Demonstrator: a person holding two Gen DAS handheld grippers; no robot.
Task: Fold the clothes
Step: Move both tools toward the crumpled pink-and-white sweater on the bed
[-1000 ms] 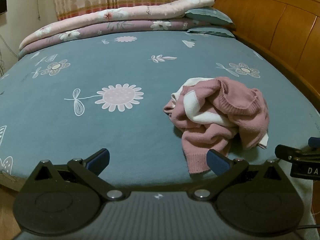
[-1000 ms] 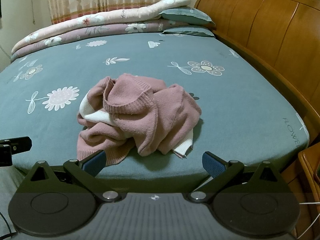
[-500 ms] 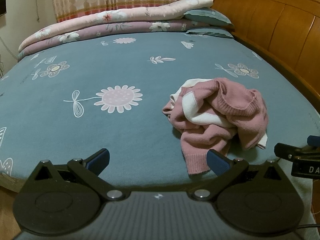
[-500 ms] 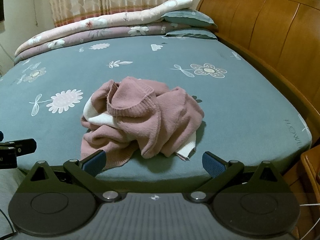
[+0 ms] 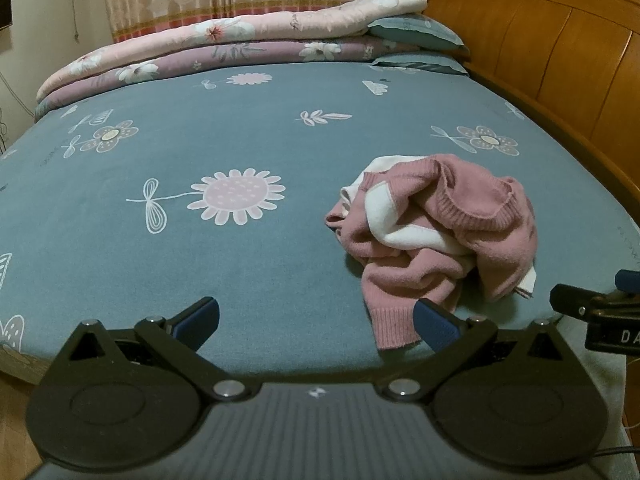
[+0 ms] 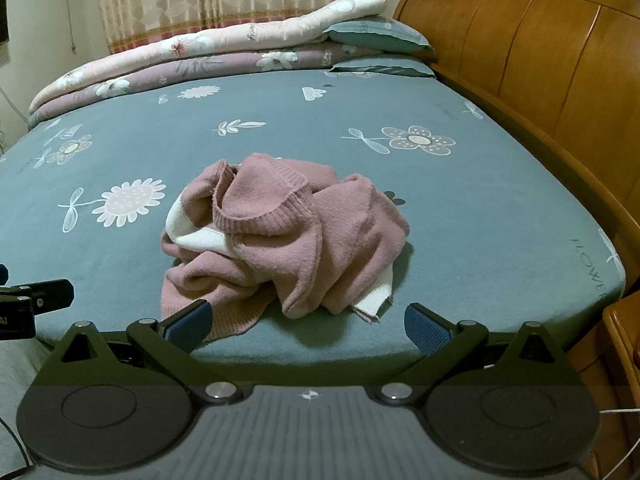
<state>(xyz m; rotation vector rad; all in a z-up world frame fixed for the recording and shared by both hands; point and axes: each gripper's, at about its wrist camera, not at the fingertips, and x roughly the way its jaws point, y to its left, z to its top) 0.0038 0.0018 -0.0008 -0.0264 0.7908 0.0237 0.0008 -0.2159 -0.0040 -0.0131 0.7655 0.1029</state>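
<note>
A crumpled pink and white knit sweater [image 5: 440, 236] [image 6: 288, 240] lies in a heap near the front edge of the bed. My left gripper [image 5: 316, 320] is open at the bed's edge, with the heap ahead to its right and a ribbed pink hem beside its right finger. My right gripper [image 6: 308, 322] is open just in front of the heap, its fingers spread to either side of the sweater's near edge. Neither holds anything. Each gripper shows at the side of the other's view: the right gripper [image 5: 592, 312] and the left gripper [image 6: 36, 296].
The bed has a teal flowered sheet [image 5: 240, 140] [image 6: 480, 208]. Folded floral quilts [image 5: 224, 44] and teal pillows [image 6: 376, 36] lie along the far side. A wooden headboard [image 6: 540, 60] runs along the right, with a wooden nightstand corner [image 6: 624, 340] at lower right.
Both grippers have edged slightly closer to the bed and sweater; the heap looks a little larger in the right wrist view. The sweater has not moved and both grippers stay open.
</note>
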